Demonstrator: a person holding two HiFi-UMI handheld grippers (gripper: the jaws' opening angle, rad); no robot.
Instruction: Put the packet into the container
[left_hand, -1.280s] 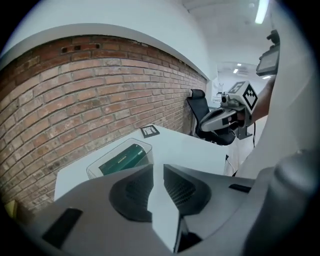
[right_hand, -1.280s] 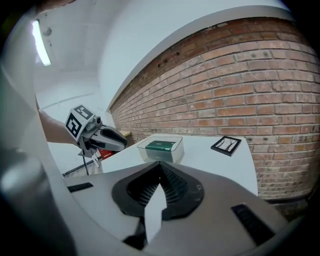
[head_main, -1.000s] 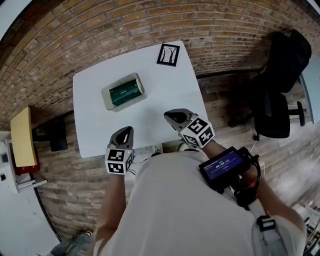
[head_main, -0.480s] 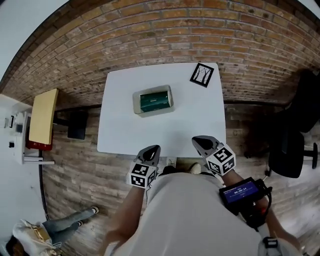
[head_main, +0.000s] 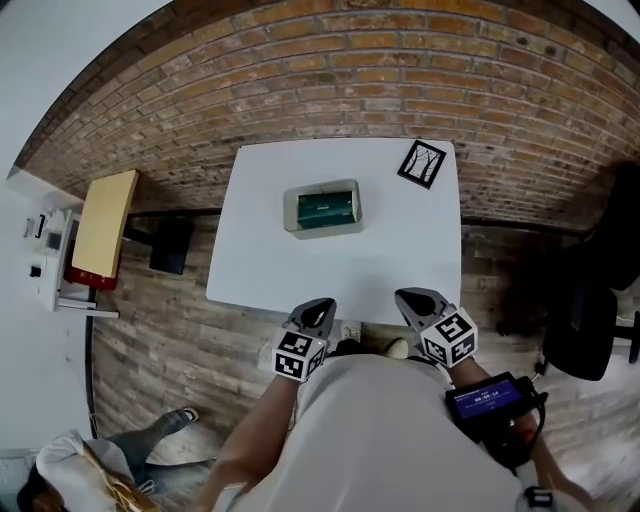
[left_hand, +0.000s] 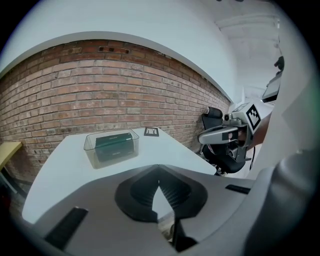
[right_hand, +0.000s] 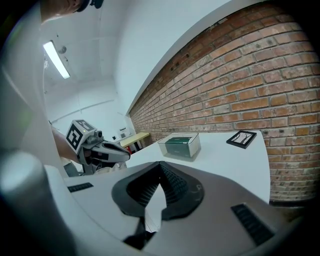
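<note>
The green packet already lies inside the clear container on the white table, while I hold the left gripper and right gripper at its near edge, all 2 closed and empty, the job seemingly done.

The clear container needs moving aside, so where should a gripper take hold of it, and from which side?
Probably the near long wall of the container, pinched at its rim from above: it stands upright and looks open-topped, with the green packet lying flat inside.
</note>
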